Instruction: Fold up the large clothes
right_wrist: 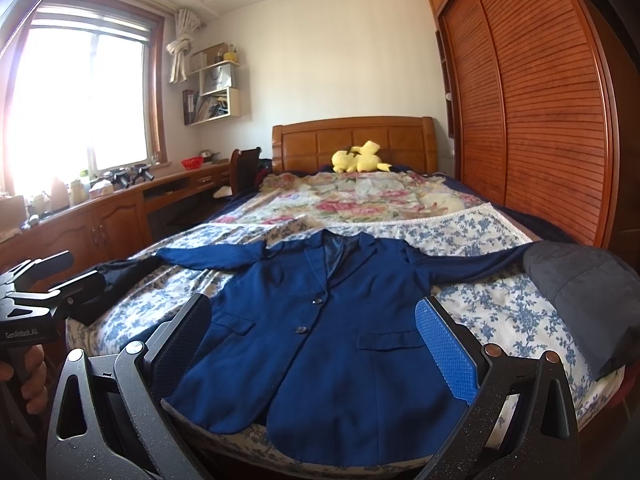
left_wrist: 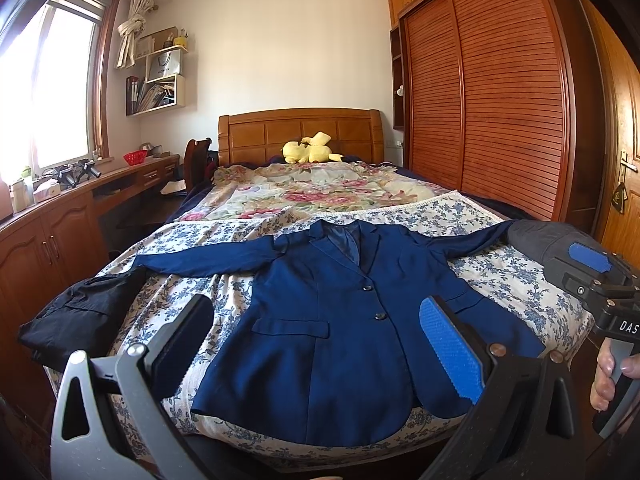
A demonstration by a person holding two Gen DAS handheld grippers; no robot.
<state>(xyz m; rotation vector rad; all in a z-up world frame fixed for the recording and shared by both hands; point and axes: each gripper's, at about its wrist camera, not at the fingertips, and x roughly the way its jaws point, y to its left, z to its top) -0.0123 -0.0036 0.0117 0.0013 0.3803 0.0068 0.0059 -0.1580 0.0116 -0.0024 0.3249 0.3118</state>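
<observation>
Jacket hem nearest, collar toward headboard

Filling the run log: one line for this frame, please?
stage: pre-fold | blue blazer flat on bed, buttoned, sleeves spread | left gripper open, empty | right gripper open, empty | dark garments at both bed edges

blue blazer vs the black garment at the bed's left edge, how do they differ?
The blue blazer lies spread flat mid-bed, sleeves out, buttoned front up; the black garment sits bunched at the left edge of the bed. The blazer is navy and shows far more area; the black one is a compact heap. Both rest on the floral cover, ungripped.
</observation>
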